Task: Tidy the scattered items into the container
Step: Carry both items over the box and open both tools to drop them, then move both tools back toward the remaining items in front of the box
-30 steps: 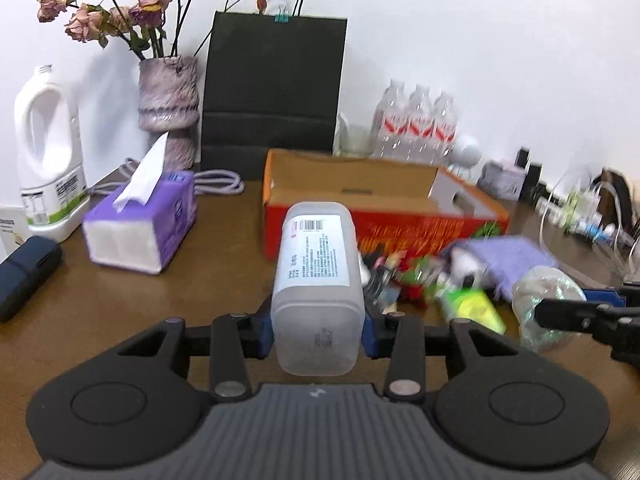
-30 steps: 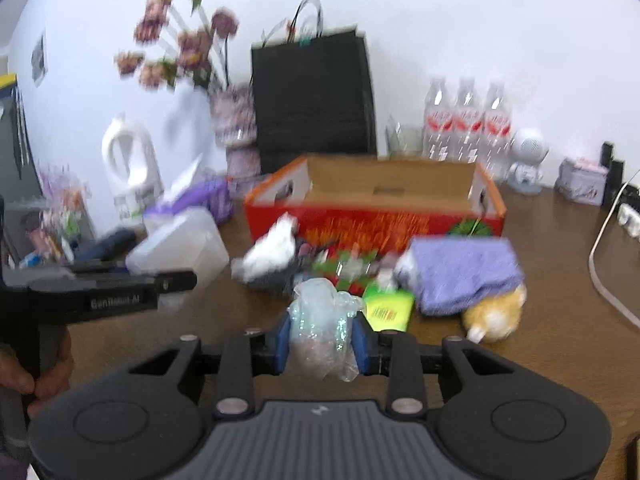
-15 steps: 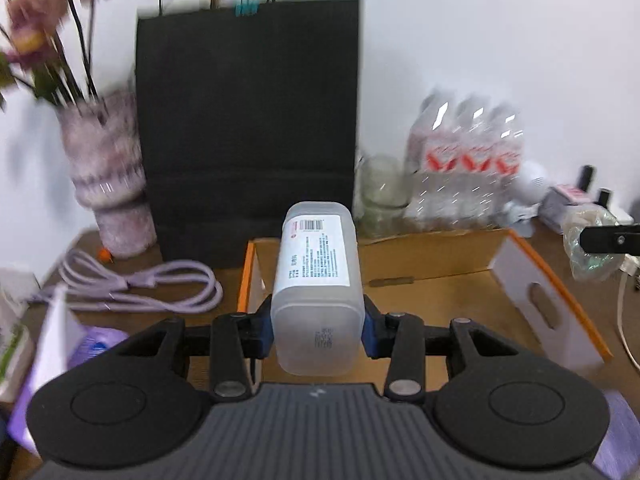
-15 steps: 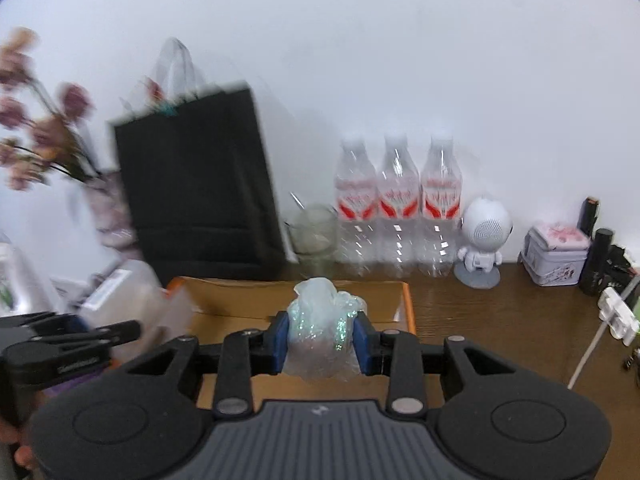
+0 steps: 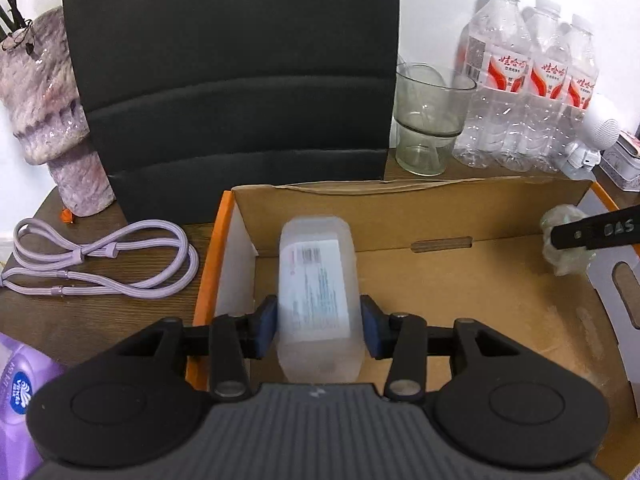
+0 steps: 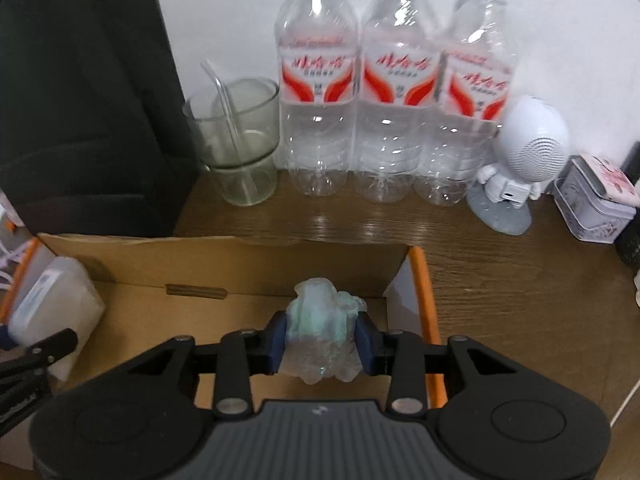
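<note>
The orange-edged cardboard box (image 5: 472, 276) lies open below both grippers. My left gripper (image 5: 318, 330) stands over its left end. A gap shows between its blue pads and the frosted plastic container (image 5: 316, 300) with a barcode label, which looks blurred. The container also shows in the right wrist view (image 6: 52, 304), at the box's left end. My right gripper (image 6: 322, 340) is shut on a crumpled clear plastic bag (image 6: 322, 332) above the box's (image 6: 256, 256) right end. The bag and a right finger also show in the left wrist view (image 5: 566, 240).
Behind the box stand a black paper bag (image 5: 232, 80), a glass cup (image 6: 236, 148), three water bottles (image 6: 392, 92), a white robot figure (image 6: 520, 160) and a tin (image 6: 596, 200). A purple cable (image 5: 100, 260), a vase (image 5: 52, 120) and a tissue pack (image 5: 20, 384) lie left.
Both grippers moved forward from the scattered pile to above the box and tilted down. The left gripper's pads have parted from the container. The right gripper kept its hold on the bag.
</note>
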Demonstrator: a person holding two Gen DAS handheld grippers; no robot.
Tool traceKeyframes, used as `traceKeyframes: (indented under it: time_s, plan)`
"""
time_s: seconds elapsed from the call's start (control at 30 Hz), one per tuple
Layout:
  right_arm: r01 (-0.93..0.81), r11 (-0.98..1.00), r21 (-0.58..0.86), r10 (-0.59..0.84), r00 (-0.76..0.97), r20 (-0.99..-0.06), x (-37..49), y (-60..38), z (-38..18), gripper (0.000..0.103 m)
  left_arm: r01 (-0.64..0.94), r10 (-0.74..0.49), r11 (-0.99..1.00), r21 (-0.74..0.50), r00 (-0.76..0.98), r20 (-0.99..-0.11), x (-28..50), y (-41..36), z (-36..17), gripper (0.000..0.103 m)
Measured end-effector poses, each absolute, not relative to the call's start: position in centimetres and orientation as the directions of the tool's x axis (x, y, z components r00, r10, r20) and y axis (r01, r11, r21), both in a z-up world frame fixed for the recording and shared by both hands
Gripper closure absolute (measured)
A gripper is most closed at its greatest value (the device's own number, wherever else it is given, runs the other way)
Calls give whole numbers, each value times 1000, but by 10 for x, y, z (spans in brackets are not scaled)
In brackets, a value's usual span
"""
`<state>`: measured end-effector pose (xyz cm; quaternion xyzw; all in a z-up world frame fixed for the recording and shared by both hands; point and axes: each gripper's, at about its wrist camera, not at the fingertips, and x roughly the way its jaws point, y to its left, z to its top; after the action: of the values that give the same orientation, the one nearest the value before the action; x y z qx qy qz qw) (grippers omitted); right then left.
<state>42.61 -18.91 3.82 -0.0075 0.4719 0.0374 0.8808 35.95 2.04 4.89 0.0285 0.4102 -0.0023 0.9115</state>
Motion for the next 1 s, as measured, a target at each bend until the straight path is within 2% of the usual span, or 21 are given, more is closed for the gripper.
traceKeyframes:
  time_s: [0.03,0.1,0.23,0.33,0.47,0.57,0.67,0.8,1.0]
  plan:
    - [-74,997,16,54,549,-834,428,-187,35,60,24,19,999,47,663,-748,360,21,50,53]
    - [-80,997,11,53,543,-838,430,-185,34,59,24,9,999,34,670,-742,358,22,57,52]
    - [-71,997,31,66,562,-824,419,-191,55,37,15,-4,1000,9,700,-714,342,28,86,51]
    - [-66,997,38,69,584,-809,399,-198,85,33,-22,59,998,67,779,-624,318,31,108,53]
    - [-25,994,108,101,603,-791,348,-215,128,17,-35,74,996,85,847,-526,279,38,111,60]
    - [-26,986,166,149,591,-793,306,-222,146,17,-16,44,998,62,875,-482,255,45,103,61]
    - [-14,976,217,185,575,-797,263,-224,154,17,-8,14,1000,14,868,-496,240,50,94,60]
    - [-40,979,201,185,597,-781,217,-220,156,17,-18,-13,998,-53,853,-522,209,54,91,60]
    - [-104,981,162,183,765,-618,154,-215,137,17,-31,11,999,-40,900,-436,110,45,107,47]
